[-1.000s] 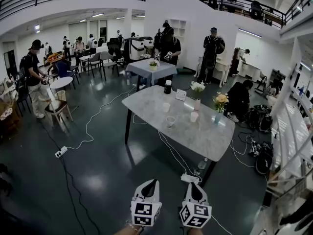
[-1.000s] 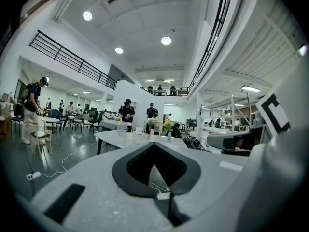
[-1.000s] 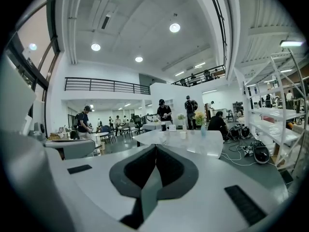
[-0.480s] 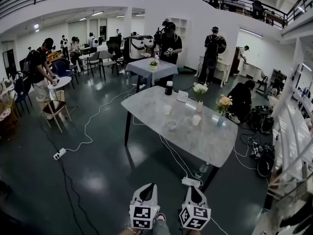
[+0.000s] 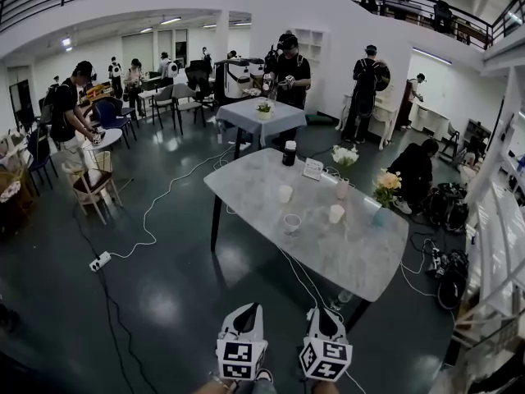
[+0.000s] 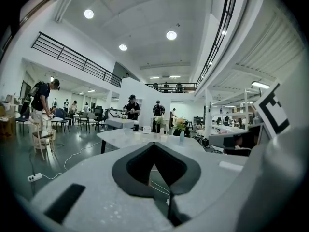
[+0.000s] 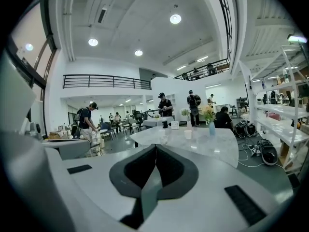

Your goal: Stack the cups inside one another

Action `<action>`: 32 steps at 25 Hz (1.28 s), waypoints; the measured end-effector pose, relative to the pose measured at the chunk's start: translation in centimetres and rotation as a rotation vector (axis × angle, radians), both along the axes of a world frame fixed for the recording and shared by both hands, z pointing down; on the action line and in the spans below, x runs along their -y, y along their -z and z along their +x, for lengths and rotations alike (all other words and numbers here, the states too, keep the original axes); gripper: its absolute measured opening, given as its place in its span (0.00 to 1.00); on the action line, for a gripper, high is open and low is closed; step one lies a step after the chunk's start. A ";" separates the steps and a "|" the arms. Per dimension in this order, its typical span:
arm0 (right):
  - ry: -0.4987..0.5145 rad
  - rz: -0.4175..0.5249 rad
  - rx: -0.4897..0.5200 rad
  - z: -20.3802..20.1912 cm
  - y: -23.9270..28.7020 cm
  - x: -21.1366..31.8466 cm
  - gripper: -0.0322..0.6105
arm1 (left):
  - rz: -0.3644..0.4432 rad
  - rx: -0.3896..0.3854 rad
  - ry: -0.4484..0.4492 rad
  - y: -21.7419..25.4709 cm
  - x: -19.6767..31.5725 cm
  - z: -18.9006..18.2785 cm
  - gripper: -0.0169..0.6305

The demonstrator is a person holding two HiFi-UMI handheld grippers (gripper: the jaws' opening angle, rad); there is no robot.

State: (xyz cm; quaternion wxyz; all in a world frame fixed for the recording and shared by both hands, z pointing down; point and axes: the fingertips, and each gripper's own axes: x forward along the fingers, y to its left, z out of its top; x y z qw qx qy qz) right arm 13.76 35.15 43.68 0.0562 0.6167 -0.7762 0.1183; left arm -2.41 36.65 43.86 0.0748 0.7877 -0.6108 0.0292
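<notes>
Ahead stands a marble-topped table [image 5: 344, 249] with three cups on it: a white cup [image 5: 285, 194], a clear cup [image 5: 292, 224] and another white cup [image 5: 336, 213], all standing apart. The right gripper view shows the table far off, with a white cup [image 7: 187, 134] on it. My left gripper [image 5: 253, 307] and right gripper [image 5: 321, 311] are side by side at the bottom of the head view, well short of the table. Both are shut and hold nothing. The left gripper [image 6: 154, 144] and the right gripper [image 7: 156, 147] each show their jaws closed together.
The table also holds a black tumbler [image 5: 289, 153], a small card [image 5: 312, 169] and two flower vases [image 5: 343, 189] [image 5: 382, 212]. White cables [image 5: 156, 212] and a power strip [image 5: 102, 260] lie on the dark floor. People stand behind the table; one crouches [image 5: 414, 171] at its right. Shelving [image 5: 500, 245] lines the right.
The table has drawn nearer and sits lower in the head view. Both grippers stay shut and side by side, carried along towards it.
</notes>
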 end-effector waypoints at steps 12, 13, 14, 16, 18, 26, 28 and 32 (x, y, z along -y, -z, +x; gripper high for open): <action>0.024 -0.010 0.002 1.2 0.1 9.4 0.06 | -0.022 0.019 0.017 -0.2 9.1 1.3 0.02; 0.026 -0.012 0.001 1.3 0.1 10.1 0.06 | -0.023 0.020 0.020 -0.2 9.7 1.3 0.02; 0.029 -0.014 0.000 1.3 0.1 10.7 0.06 | -0.024 0.020 0.023 -0.2 10.3 1.3 0.02; 0.037 -0.016 -0.001 1.4 0.0 12.1 0.06 | -0.026 0.022 0.029 -0.3 11.6 1.3 0.02; 0.045 -0.019 -0.001 1.4 -0.2 13.4 0.06 | -0.021 0.019 0.040 0.0 12.9 1.4 0.02; 0.068 -0.026 -0.021 1.5 -0.6 17.8 0.06 | -0.028 0.026 0.056 -0.7 17.0 1.6 0.02; 0.077 -0.012 -0.055 1.4 -0.7 18.9 0.06 | -0.028 0.027 0.058 -0.8 18.1 1.7 0.02; 0.081 -0.009 -0.054 1.8 -1.0 20.9 0.06 | -0.043 0.040 0.050 -1.4 19.9 2.3 0.02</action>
